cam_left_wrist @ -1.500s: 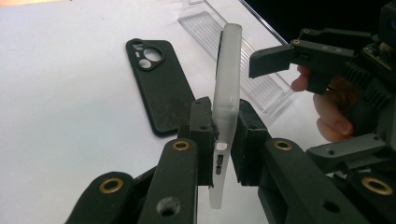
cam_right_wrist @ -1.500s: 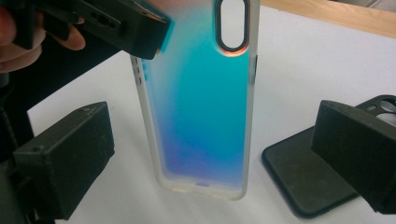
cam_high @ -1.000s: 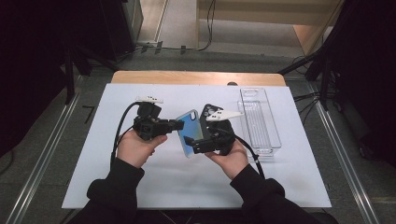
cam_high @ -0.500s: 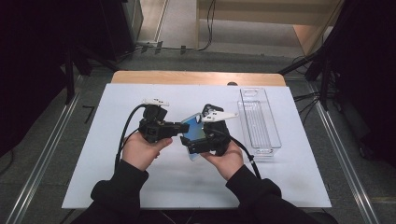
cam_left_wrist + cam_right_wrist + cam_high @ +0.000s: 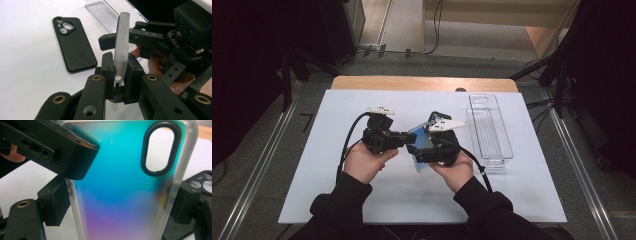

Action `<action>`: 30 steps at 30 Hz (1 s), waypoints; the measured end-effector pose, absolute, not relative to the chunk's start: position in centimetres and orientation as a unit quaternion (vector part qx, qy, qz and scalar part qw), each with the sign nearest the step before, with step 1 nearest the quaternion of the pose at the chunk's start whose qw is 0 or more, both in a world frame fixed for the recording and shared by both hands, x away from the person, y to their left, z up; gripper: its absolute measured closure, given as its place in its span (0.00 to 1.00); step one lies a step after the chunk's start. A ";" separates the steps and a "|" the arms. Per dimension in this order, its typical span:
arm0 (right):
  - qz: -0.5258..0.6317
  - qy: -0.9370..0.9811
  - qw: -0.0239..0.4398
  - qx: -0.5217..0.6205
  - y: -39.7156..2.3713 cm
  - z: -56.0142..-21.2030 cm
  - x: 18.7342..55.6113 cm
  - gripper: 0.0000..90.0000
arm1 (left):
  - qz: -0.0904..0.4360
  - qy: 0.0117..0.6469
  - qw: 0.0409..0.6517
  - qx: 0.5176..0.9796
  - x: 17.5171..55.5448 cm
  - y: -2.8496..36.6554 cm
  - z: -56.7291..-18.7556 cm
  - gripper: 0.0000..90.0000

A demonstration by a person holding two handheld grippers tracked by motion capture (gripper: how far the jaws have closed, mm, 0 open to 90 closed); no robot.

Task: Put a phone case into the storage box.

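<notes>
Over the table's (image 5: 337, 200) middle, left gripper (image 5: 119, 75) pinched the case (image 5: 121, 47) edge; right gripper's (image 5: 120, 202) jaws had just been closing across it, mid-handover.

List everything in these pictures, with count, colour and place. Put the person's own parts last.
iridescent phone case: one, blue-to-purple with frosted edges, held up above the table between both grippers.
black phone case: one, black, lying flat on the white table top behind the grippers.
clear tray: one, transparent, on the right part of the table.
table: one, white top with a wooden far edge.
left gripper: one, black, jaws shut on the iridescent phone case's edge.
right gripper: one, black, jaws on either long side of the same case and just closing in; whether the pads press yet is unclear.
hands: two, in black sleeves, entering from the bottom of the high view, each holding a gripper.
</notes>
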State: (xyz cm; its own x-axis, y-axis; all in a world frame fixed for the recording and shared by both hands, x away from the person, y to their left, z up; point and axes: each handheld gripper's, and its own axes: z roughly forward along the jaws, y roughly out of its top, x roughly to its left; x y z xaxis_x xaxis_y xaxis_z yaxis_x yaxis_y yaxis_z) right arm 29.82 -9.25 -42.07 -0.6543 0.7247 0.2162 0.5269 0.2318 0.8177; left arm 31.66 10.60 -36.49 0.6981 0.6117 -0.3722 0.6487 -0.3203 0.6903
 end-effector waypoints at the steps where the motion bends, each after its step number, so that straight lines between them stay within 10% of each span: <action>1: 0.472 0.778 0.106 0.401 -9.3 -42.0 29.8 0.18 | -0.020 0.386 0.439 0.811 31.7 10.7 -36.4 0.84; 30: 0.464 0.777 0.099 0.415 -12.9 -41.9 31.7 0.18 | -0.026 0.349 0.446 0.824 31.3 13.1 -38.2 0.37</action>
State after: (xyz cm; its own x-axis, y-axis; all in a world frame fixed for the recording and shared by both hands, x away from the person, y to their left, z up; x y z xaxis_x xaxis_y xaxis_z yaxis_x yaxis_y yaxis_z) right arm 31.65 -12.94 -41.88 -0.6361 0.7360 0.2316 0.5530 0.2255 0.8021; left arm 31.26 13.06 -38.22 0.7556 0.5510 -0.3542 0.5980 -0.3596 0.7163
